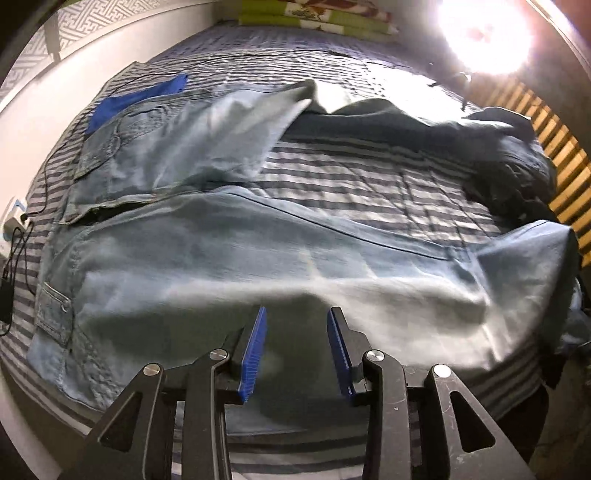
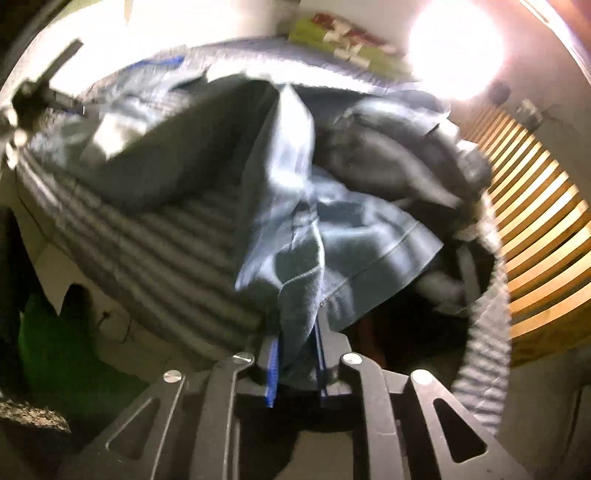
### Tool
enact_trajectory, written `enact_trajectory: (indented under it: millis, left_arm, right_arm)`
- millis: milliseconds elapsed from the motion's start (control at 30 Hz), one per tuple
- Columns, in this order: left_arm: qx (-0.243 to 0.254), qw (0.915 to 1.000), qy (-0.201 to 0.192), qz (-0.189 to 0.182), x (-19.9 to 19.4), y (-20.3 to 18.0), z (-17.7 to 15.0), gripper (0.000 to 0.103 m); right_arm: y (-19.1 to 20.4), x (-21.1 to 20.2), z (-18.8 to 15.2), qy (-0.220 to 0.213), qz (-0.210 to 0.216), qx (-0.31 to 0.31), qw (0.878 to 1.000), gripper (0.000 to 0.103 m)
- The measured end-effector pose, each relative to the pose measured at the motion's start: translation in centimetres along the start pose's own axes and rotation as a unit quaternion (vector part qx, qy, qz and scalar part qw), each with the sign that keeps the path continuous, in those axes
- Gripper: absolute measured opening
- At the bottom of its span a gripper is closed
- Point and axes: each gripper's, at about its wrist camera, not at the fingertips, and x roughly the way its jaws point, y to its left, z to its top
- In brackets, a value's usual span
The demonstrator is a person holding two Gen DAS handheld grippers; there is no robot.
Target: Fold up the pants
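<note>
Light blue denim pants (image 1: 229, 251) lie spread on a striped bed. The waist and pockets are at the left, one leg runs across the front and the other leg (image 1: 207, 133) angles toward the back. My left gripper (image 1: 297, 314) hovers just above the near leg, open, with nothing between its blue pads. In the right wrist view, which is blurred, my right gripper (image 2: 297, 339) is shut on a bunched fold of the pants (image 2: 291, 236), near a hem, and that cloth is lifted off the bed.
The striped bedcover (image 1: 369, 177) covers the bed. A pile of dark clothes (image 1: 509, 158) sits at the right by a wooden slatted headboard (image 1: 565, 155). A blue cloth (image 1: 136, 99) and a black cable (image 1: 48, 177) lie at the left. A bright lamp (image 1: 484, 33) glares at the back right.
</note>
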Motion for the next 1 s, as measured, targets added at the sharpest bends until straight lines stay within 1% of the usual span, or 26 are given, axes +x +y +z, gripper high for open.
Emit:
enact_trajectory:
  millis: [33,100,167,233,300,333,367,400,433,500,533,567,600,633,667,700,733,767,800,833,867,900,967,1000]
  left_arm:
    - [-0.002,1.0,-0.001,0.005,0.1,0.4,0.2,0.037]
    - [-0.006,1.0,-0.006,0.004,0.2,0.9,0.6,0.037]
    - [-0.007,0.9999,-0.01,0.006,0.4,1.1,1.0,0.037]
    - [-0.007,0.9999,-0.008,0.009,0.9,1.1,1.5,0.037]
    - [-0.005,0.9999,-0.007,0.011,1.6,0.9,1.9,0.037]
    - [-0.002,0.9999,-0.007,0.011,1.9,0.6,2.2,0.037]
    - [0.0,0.9999,-0.008,0.011,2.2,0.3,2.5,0.037]
    - [0.003,0.9999,-0.01,0.012,2.6,0.0,2.9,0.037]
    - [0.006,0.9999,-0.009,0.012,3.0,-0.3,3.2,0.037]
    - [0.016,0.9997,-0.004,0.016,3.9,-0.9,3.9,0.037]
    - [0.024,0.9996,0.0,0.017,4.4,-1.4,4.4,0.037]
    - [0.031,0.9994,0.003,0.016,4.8,-1.8,4.7,0.037]
    - [0.04,0.9991,0.006,0.014,5.1,-2.3,5.2,0.04]
    - [0.048,0.9987,0.006,0.014,5.4,-2.6,5.5,0.044]
    - [0.057,0.9982,0.006,0.016,5.6,-3.0,5.8,0.049]
    - [0.071,0.9973,0.007,0.018,5.9,-3.4,6.1,0.055]
    - [0.087,0.9959,0.015,0.023,6.5,-3.8,6.4,0.058]
    - [0.098,0.9946,0.022,0.027,7.0,-4.0,6.6,0.063]
    - [0.107,0.9933,0.031,0.031,7.7,-4.2,6.9,0.069]
    - [0.11,0.9925,0.042,0.033,8.5,-4.2,7.2,0.072]
    - [0.107,0.9923,0.051,0.035,9.2,-4.1,7.5,0.077]
    - [0.104,0.9923,0.056,0.038,9.8,-3.9,7.7,0.079]
    - [0.096,0.9922,0.064,0.047,11.1,-3.6,8.0,0.079]
    - [0.093,0.9921,0.068,0.049,11.8,-3.5,7.9,0.079]
  right_arm:
    - [-0.8,-1.4,0.6,-0.013,0.002,0.006,1.0,0.013]
    - [-2.9,-5.2,1.7,-0.048,0.018,0.025,0.998,0.013]
    - [-5.1,-9.0,2.8,-0.086,0.017,0.036,0.996,0.013]
    - [-7.9,-12.1,4.4,-0.109,-0.01,0.047,0.993,0.012]
    - [-11.5,-13.4,6.2,-0.106,-0.035,0.075,0.991,0.009]
    - [-13.3,-13.5,7.1,-0.103,-0.046,0.097,0.989,0.008]
    - [-15.9,-13.3,8.2,-0.102,-0.061,0.132,0.984,0.006]
    - [-17.6,-12.7,9.0,-0.099,-0.068,0.157,0.98,0.004]
    - [-19.2,-11.7,9.8,-0.093,-0.081,0.177,0.976,0.001]
    - [-21.7,-8.1,11.2,-0.067,-0.114,0.194,0.972,0.0]
    - [-22.4,-6.3,11.4,-0.054,-0.113,0.193,0.973,0.0]
    - [-22.7,-4.5,11.3,-0.042,-0.092,0.196,0.976,0.0]
    - [-22.9,-2.6,11.1,-0.021,-0.046,0.203,0.978,0.0]
    - [-22.7,-1.4,10.6,-0.011,-0.021,0.211,0.977,0.0]
    - [-22.1,-0.7,10.0,-0.01,-0.007,0.211,0.977,0.001]
    - [-20.9,-0.2,9.2,-0.011,0.013,0.199,0.98,0.001]
    - [-19.8,0.1,8.5,-0.007,0.032,0.183,0.983,0.002]
    - [-18.3,0.5,7.8,0.0,0.048,0.16,0.986,0.006]
    - [-16.3,0.6,7.0,0.007,0.058,0.13,0.99,0.015]
    - [-14.7,0.9,6.3,0.014,0.061,0.101,0.993,0.022]
    - [-13.4,1.1,5.9,0.02,0.06,0.082,0.995,0.041]
    - [-12.2,1.5,5.4,0.024,0.056,0.062,0.996,0.053]
    - [-10.5,2.8,5.1,0.034,0.043,0.033,0.998,0.054]
    - [-10.0,4.0,4.9,0.048,0.036,0.026,0.998,0.054]
